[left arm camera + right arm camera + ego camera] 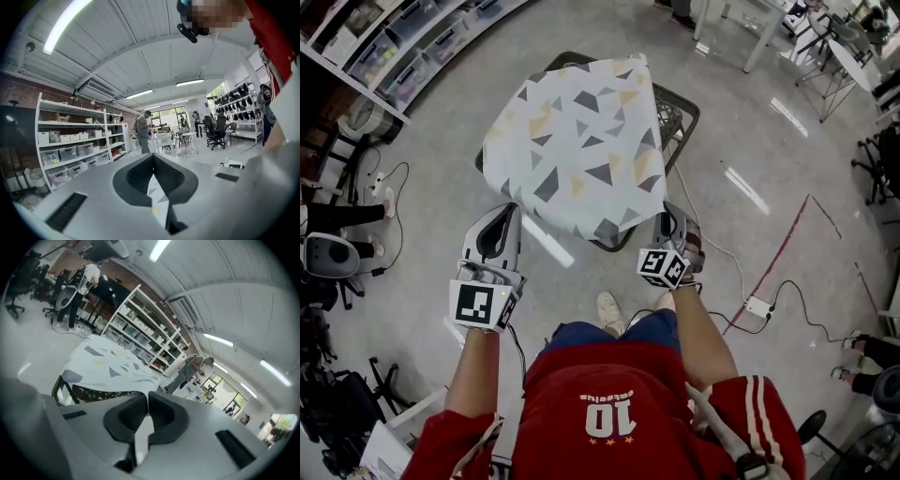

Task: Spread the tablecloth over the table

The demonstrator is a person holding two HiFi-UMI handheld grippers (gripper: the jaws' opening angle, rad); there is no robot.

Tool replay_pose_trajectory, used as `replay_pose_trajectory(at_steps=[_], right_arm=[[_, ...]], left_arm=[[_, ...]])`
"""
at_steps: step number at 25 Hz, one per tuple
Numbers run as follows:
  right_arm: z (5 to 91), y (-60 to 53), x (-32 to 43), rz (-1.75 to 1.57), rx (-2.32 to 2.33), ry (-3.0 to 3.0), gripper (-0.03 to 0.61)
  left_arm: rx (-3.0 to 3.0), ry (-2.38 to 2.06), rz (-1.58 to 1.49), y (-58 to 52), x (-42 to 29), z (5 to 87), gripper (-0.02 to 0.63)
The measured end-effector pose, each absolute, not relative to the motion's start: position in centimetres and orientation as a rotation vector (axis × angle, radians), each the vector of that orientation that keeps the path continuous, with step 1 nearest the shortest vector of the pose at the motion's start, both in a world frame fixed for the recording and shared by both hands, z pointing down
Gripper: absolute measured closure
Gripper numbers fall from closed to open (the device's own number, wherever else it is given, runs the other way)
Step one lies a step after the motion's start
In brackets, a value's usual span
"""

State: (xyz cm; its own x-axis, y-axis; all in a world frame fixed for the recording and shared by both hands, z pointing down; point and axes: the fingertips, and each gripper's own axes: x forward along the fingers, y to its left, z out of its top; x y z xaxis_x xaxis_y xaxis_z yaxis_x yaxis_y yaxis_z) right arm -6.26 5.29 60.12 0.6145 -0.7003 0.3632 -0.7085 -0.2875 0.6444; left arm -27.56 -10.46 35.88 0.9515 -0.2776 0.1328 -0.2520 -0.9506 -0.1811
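A white tablecloth [577,141] printed with grey and yellow triangles lies over a small dark mesh table [680,117], held up along its near edge. My left gripper [508,208] is shut on the cloth's near left corner; in the left gripper view a strip of printed cloth [153,192] runs between the closed jaws of the left gripper [153,157]. My right gripper [664,214] is shut on the near right corner. In the right gripper view the right gripper [147,397] pinches a white fold [143,434], with the rest of the tablecloth [108,364] spread beyond over the table frame [93,392].
Shelves with storage bins [403,47] line the left wall. Cables and a white power box [759,305] lie on the floor at right, beside a red tape line [778,262]. White tables [750,28] and office chairs stand farther off. A person [143,131] stands by distant shelves.
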Motion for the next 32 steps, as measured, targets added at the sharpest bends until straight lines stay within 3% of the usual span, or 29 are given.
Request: replay_pose_trajectory(at_steps=[5,14,20,32], right_arm=[[53.0,3.7,-6.5,-0.256,1.861,-1.046,0.563],[64.6,5.0,-7.9,-0.002,1.653,-1.258,0.563],[72.6,6.3,-2.4,0.138,1.651,-1.299,0.561],[72.7,10.7,2.1,0.281,1.581,-1.421,0.561]], left_arm=[[-2.969,0.376,-0.18,-10.5,-26.7,34.2,0.607],[-2.987,0.315,-0.23,-8.8,-23.5,35.4,0.607],[-2.98,0.342,-0.258,-8.2,-19.6,40.1,0.607],[-2.966,0.471,-0.279,-6.2,-16.0,36.5,0.607]])
